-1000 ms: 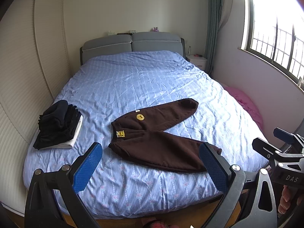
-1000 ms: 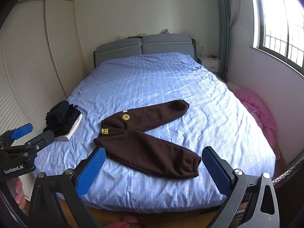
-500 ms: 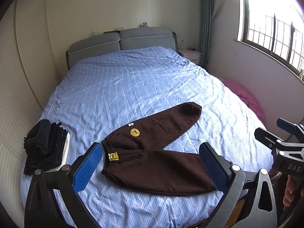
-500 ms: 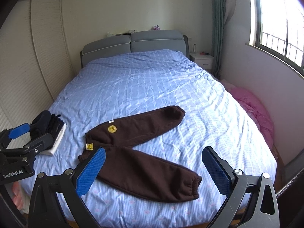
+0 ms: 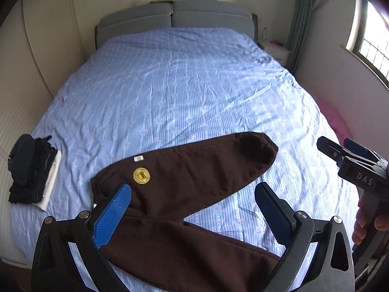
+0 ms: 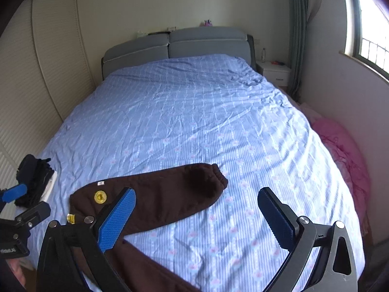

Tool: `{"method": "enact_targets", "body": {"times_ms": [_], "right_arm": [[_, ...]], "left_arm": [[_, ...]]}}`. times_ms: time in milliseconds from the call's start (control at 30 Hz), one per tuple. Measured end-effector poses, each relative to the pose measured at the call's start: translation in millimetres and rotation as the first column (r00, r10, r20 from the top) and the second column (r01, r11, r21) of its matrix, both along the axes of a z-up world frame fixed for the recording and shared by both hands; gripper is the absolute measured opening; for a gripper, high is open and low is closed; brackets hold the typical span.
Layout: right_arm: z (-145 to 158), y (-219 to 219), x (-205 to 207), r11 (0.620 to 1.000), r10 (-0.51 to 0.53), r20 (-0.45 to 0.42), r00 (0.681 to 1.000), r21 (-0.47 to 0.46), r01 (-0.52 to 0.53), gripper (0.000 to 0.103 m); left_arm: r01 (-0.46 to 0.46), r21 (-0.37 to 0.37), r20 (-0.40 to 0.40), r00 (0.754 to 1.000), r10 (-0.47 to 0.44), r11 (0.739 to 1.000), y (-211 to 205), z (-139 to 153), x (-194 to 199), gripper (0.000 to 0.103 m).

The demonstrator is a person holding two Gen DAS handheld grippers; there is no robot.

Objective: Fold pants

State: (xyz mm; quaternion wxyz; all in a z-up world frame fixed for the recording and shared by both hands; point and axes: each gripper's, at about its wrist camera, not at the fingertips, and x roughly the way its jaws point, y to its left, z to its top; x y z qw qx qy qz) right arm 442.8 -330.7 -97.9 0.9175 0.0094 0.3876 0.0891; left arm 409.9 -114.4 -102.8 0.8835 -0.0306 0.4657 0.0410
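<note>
The left gripper (image 5: 192, 209) and the right gripper (image 6: 195, 213) both gape wide, empty, above dark brown fleece sweatpants (image 5: 194, 170) spread unfolded on the blue striped bedsheet (image 5: 182, 92). Legs run rightward; the waistband lies nearer the left gripper.

My pants (image 5: 194, 170) are soft, fuzzy brown cloth. The bed sheet (image 5: 182, 85) is thin, wrinkly cloth. My left gripper (image 5: 192, 216) has bumpy blue pads (black matt plastic arms).

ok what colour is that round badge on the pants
Yellow-gold, on the dark brown pants; the round badge shows best in the left wrist view.
</note>
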Motion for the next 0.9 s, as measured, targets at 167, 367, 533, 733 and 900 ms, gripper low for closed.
{"method": "enact_targets", "body": {"times_ms": [167, 367, 533, 733, 900], "right_arm": [[-74.6, -22.1, 90.6, 0.997, 0.073, -0.114, 0.991, 0.022, -0.071, 0.094], [-165.0, -35.3, 169.7, 0.994, 0.064, -0.304, 0.951, 0.104, -0.034, 0.070], [-221.2, -41.5, 200.4, 0.988, 0.046, -0.447, 0.893, 0.155, 0.027, 0.054], [-244.7, -48.4, 199.5, 0.991, 0.033, -0.493, 0.869, 0.129, 0.036, 0.024], [-237.3, -43.1, 191.9, 1.000, -0.012, -0.450, 0.893, -0.027, 0.000, 0.026]], "left_arm": [[-0.062, 0.031, -0.091, 0.994, 0.064, 0.998, -25.5, -49.1, 55.6, 0.103], [-0.048, 0.068, -0.200, 0.978, 0.061, 0.997, -44.0, -86.3, 88.2, 0.103], [-0.040, 0.089, -0.225, 0.973, 0.059, 0.995, -49.9, -92.9, 83.8, 0.103], [-0.038, 0.100, -0.251, 0.966, 0.062, 0.994, -45.7, -98.0, 73.9, 0.103], [-0.075, 0.112, -0.255, 0.961, 0.101, 0.991, -31.4, -99.9, 65.5, 0.103]]}}
